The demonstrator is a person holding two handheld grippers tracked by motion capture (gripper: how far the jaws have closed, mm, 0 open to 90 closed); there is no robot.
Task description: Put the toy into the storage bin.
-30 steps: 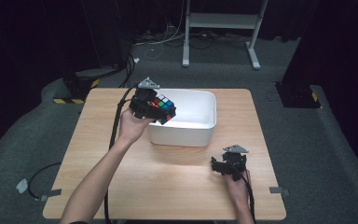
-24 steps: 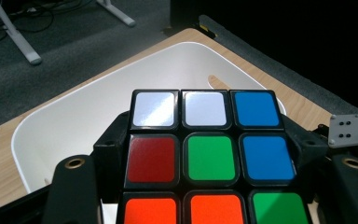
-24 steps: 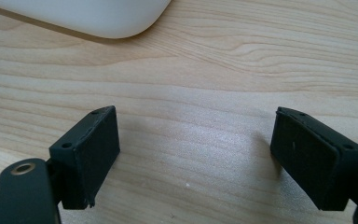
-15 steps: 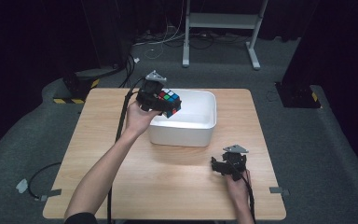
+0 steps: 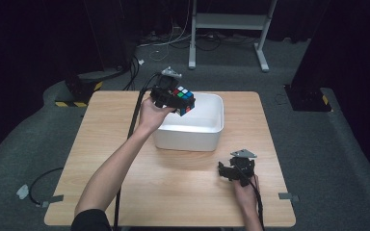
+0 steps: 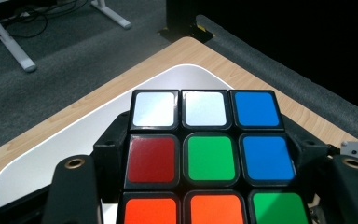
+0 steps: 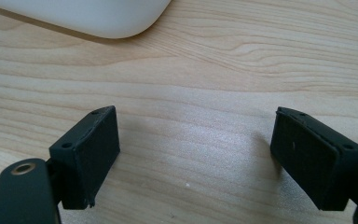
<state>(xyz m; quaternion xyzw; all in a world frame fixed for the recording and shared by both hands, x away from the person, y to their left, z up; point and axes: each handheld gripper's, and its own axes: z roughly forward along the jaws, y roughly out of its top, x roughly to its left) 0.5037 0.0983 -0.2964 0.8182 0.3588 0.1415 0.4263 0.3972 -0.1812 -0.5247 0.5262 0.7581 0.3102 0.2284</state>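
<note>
On the left, the left gripper [image 5: 176, 98] has its fingers [image 6: 72, 186] clamped on the puzzle cube [image 5: 183, 99], one against each side, and holds it in the air above the left rim of the white bin [image 5: 207, 139]; the left gripper view looks over the cube's top face [image 6: 212, 156] into the bin's bare white floor beneath. So the pick-up looks done and the carry nearly so: what seems left is bringing the cube further over the opening, lowering it and letting go. To the right, well apart from the bin, the right gripper [image 5: 236, 169] rests low over the wooden surface [image 5: 115, 159], its fingers [image 7: 91, 149] spread wide with nothing between them
</note>
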